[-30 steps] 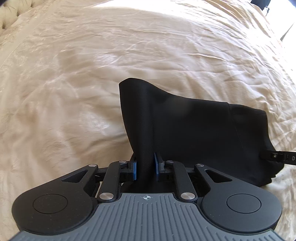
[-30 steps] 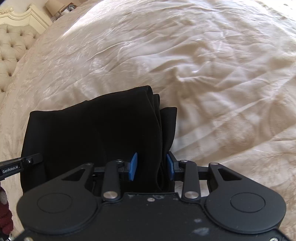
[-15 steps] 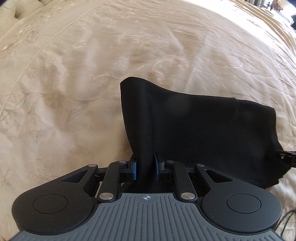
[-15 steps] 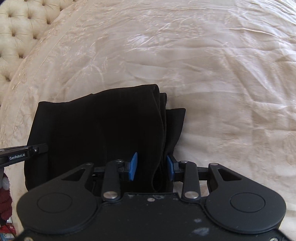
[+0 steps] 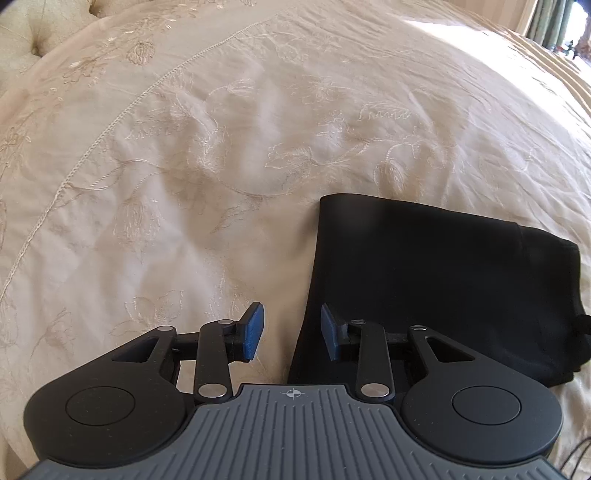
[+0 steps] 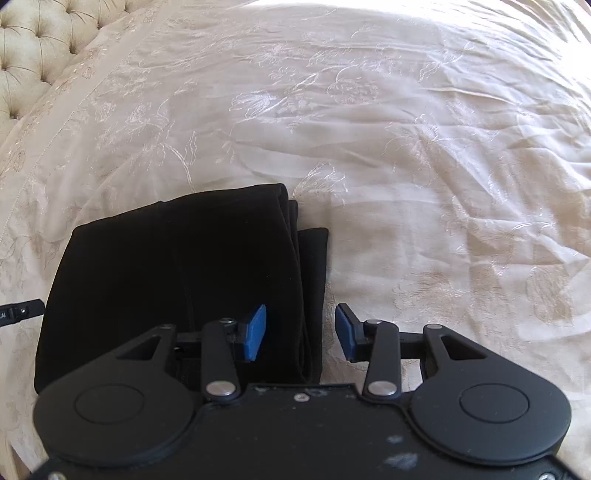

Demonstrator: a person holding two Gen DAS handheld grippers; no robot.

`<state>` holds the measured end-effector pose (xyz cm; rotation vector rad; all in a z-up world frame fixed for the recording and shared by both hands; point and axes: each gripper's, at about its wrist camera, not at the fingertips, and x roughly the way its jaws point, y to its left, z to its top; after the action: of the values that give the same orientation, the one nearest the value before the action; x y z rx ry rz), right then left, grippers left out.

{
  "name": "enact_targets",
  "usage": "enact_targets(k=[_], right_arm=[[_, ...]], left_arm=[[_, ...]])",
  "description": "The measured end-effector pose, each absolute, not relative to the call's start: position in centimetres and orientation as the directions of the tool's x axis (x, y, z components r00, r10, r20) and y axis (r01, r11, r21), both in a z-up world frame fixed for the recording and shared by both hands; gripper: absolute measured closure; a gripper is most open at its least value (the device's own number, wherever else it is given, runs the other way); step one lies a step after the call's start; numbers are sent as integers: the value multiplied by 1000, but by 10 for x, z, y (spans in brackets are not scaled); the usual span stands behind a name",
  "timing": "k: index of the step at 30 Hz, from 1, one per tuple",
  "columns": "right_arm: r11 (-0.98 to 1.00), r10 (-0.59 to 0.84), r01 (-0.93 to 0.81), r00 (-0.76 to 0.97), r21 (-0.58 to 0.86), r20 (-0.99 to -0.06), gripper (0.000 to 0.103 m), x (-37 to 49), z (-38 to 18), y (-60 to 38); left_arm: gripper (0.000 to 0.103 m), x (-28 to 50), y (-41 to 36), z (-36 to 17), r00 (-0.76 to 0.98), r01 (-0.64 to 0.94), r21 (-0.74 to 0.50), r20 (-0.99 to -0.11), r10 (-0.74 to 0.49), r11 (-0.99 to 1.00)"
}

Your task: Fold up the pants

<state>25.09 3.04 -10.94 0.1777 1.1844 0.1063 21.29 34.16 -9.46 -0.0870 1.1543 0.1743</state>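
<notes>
The black pants (image 5: 436,280) lie folded in a compact stack on the cream bedspread (image 5: 221,155). My left gripper (image 5: 291,334) is open at the stack's left edge, the fabric edge running between its blue pads. In the right wrist view the pants (image 6: 170,269) show their layered right edge. My right gripper (image 6: 301,332) is open with that edge between its jaws. Neither gripper holds the cloth.
The embroidered cream bedspread (image 6: 406,147) spreads all around the stack. A tufted headboard (image 6: 33,48) stands at the far left. A curtain and window (image 5: 554,26) show at the far right. The other gripper's tip (image 6: 18,312) pokes in at the left.
Both grippers have opened and let go of the pants, which now rest on the bed. The left gripper has shifted left off the fabric edge.
</notes>
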Motion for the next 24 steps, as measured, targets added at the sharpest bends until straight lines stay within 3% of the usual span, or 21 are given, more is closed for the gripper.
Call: enact_targets(k=[17,24], right_arm=[[997,71,-31,524,64,-849,59,122,-22,53],[985,171,-72,539,158,-825,59,79,6,46]], left_arm=[[69,127,262,-28,518,-192,39,-845,135,981],[68,96,234,-11,477,-197,10,-873,105,980]])
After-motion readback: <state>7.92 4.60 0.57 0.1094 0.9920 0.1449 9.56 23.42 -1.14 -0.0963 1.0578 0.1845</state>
